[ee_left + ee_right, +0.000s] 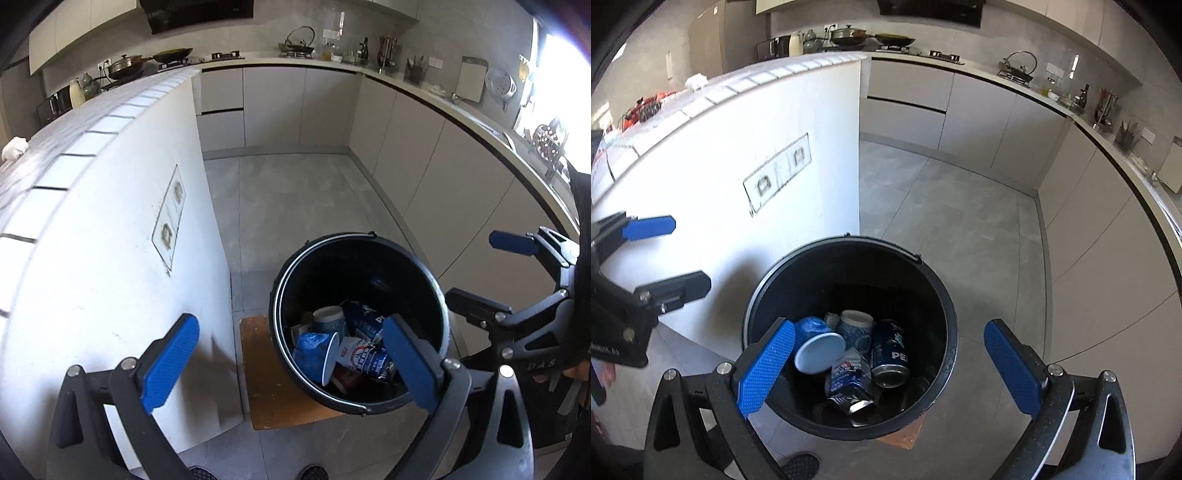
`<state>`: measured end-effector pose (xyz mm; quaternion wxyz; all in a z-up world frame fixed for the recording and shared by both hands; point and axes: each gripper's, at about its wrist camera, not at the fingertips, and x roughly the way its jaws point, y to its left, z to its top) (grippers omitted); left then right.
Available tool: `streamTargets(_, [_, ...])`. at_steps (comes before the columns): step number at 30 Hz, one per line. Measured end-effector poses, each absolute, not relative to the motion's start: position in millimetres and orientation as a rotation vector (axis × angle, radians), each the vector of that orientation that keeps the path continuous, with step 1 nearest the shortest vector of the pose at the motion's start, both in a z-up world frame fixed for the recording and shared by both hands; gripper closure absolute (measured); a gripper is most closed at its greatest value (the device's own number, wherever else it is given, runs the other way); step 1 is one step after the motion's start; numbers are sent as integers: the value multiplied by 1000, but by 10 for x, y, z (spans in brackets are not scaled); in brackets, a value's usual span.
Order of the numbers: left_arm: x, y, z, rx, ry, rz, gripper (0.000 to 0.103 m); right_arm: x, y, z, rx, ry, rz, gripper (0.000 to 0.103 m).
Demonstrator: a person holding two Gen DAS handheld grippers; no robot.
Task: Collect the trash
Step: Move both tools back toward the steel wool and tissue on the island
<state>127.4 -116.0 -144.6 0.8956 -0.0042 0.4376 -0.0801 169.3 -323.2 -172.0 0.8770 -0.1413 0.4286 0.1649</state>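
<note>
While the black bucket (945,306) sits on a brown board (266,391) beside the white island wall (110,258), it holds blue cans (890,350) and paper cups (820,350) (all jumbled at the bottom). Both the left gripper (291,365) and right gripper (890,373) hover above, jaws spread, empty. Grey floor (960,206) lies clear beyond.

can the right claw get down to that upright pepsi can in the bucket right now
Probably yes. The right claw hangs open above the black bucket, whose mouth is uncovered. The Pepsi can lies on top of the pile, though a crushed can crowds its left side.
</note>
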Motion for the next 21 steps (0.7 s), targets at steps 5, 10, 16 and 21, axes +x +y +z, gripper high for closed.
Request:
streamTargets(5, [1168,-1089,-1203,-7,862,-139,3,1569,-3153,-1473,-256,865,313,0])
streamTargets(10, [1055,-999,-953,-7,808,-113,3,1420,-2998,-1180,-230,811,288,0])
streamTargets(16, [931,-760,-749,-20,760,-66,3,1271,-2801,-912,-217,766,294,0])
streamTargets(21, [821,-412,-566,-34,726,8,3,1185,-2546,-659,-191,721,328,0])
